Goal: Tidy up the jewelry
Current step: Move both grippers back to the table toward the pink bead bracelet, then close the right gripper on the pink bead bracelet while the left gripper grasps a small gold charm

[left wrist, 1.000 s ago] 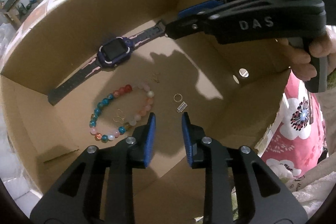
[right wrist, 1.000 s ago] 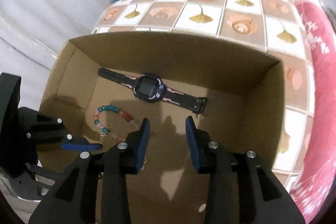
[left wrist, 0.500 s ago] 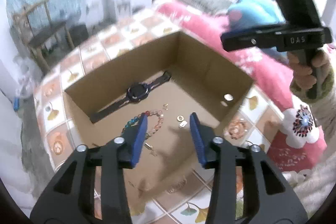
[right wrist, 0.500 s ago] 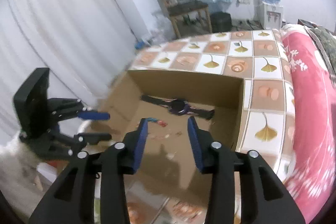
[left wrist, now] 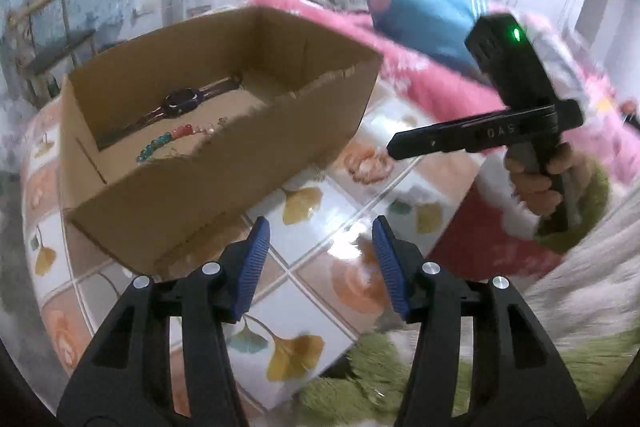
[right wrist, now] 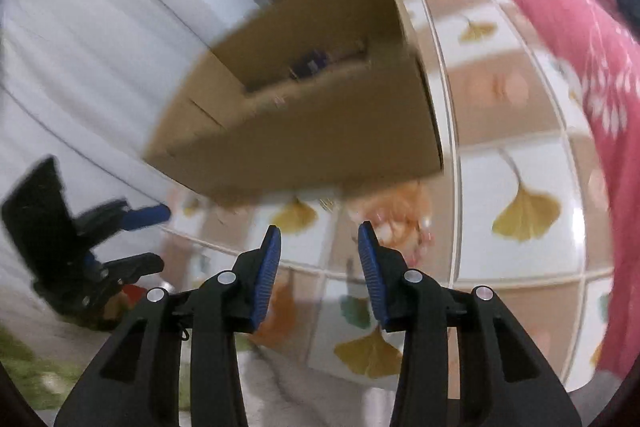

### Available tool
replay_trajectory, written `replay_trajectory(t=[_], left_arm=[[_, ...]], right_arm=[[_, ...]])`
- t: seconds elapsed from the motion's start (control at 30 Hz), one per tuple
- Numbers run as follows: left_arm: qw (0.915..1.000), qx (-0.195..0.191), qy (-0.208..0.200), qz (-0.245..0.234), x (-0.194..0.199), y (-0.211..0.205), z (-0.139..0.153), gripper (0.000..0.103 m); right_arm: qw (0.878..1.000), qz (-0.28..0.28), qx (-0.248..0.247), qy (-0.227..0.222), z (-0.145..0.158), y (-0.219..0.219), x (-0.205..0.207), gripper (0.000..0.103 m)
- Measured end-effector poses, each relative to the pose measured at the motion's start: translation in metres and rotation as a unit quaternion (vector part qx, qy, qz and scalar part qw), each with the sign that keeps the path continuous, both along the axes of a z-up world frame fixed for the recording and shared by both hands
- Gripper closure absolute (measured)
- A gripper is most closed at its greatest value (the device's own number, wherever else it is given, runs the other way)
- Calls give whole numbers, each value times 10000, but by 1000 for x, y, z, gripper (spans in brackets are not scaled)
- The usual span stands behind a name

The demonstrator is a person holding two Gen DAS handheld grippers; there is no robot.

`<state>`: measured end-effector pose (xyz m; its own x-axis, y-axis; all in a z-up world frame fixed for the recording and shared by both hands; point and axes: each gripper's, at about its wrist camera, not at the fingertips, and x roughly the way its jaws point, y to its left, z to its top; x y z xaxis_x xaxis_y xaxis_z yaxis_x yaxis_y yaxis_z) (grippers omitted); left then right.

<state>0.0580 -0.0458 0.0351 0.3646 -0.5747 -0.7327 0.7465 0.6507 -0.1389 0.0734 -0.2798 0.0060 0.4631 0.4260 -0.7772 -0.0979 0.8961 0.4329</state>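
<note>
Both grippers, left (left wrist: 320,263) and right (right wrist: 318,259), are held empty with jaws parted, the left's just widened; watch (left wrist: 182,103) and bracelet (left wrist: 166,143) are stowed in the box (left wrist: 224,187) ahead.

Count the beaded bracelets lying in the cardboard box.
1. The beaded bracelet lies on the floor of the cardboard box, in front of the watch. The near wall hides part of the floor, so another could be unseen.

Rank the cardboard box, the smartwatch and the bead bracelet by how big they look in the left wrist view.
1. Cardboard box, by far the largest.
2. Smartwatch, strap included.
3. Bead bracelet, though the box wall hides part of it, so its place below the watch is unsure.
</note>
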Motion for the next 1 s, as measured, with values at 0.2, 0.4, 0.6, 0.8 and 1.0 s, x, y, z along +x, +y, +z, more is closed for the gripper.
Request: replay_trajectory(t=[0.2, 0.4, 0.6, 0.8, 1.0], left_arm=[[9975, 563, -369, 206, 4, -31, -33, 52], [9901, 1027, -926, 226, 3, -58, -47, 54], [9887, 957, -1154, 73, 7, -79, -51, 59], [9902, 910, -1057, 84, 21, -95, -58, 74], [9915, 986, -832, 159, 30, -100, -65, 76]], right_arm=[[9963, 109, -846, -106, -15, 23, 10, 71], [9886, 318, -1460, -199, -23, 40, 13, 82], [9879, 151, -1532, -180, -32, 33, 15, 92], [9902, -36, -1386, -170, -33, 16, 11, 93], [9921, -78, -1238, -201, -30, 10, 8, 93]])
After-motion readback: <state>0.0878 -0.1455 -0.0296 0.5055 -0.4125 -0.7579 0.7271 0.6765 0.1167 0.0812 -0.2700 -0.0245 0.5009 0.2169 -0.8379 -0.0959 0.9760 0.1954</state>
